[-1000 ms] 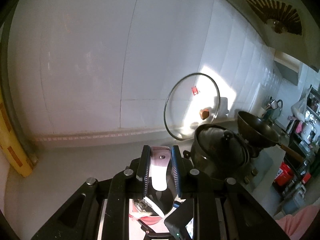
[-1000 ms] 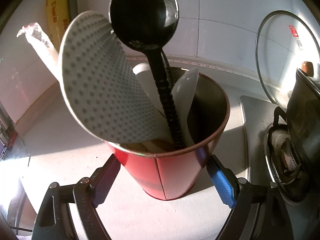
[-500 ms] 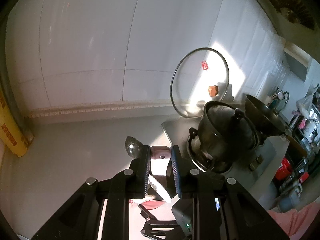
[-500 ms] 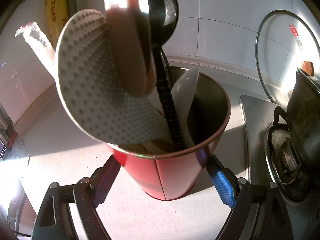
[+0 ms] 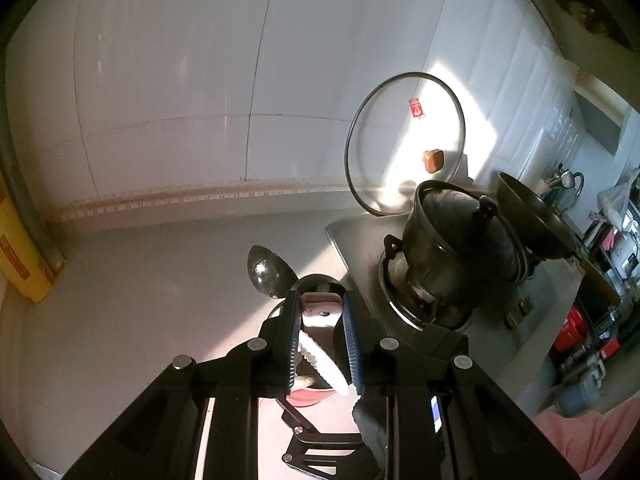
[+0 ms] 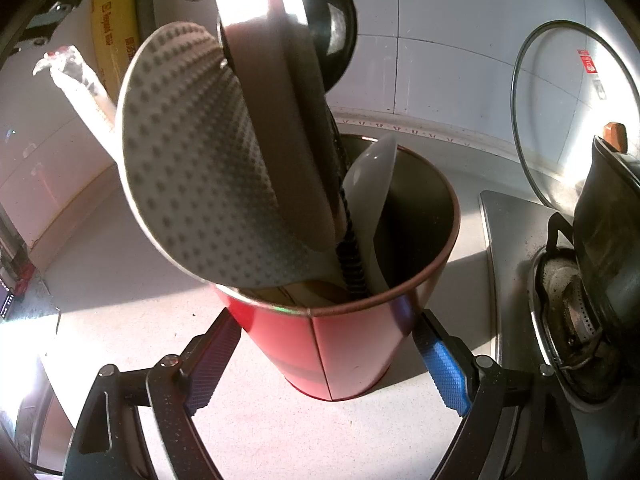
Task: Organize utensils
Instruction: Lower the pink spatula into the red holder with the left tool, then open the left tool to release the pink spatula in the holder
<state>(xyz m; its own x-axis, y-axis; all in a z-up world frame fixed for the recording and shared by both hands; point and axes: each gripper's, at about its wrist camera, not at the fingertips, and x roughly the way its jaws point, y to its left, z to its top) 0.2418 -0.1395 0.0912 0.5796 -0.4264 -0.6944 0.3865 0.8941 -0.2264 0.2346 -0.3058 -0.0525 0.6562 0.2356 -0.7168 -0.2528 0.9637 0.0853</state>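
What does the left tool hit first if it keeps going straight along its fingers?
Probably the red utensil holder right below its tips. The left tool grips a spatula handle, and the blade is already at the holder's mouth, beside the dotted rice paddle and black ladle. Depth is uncertain.

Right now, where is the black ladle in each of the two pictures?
Left wrist view: the black ladle shows its bowl just left of centre, above the jaws.
Right wrist view: top centre, partly hidden, handle running down into the red holder.
Shared landmark: glass lid against the wall.
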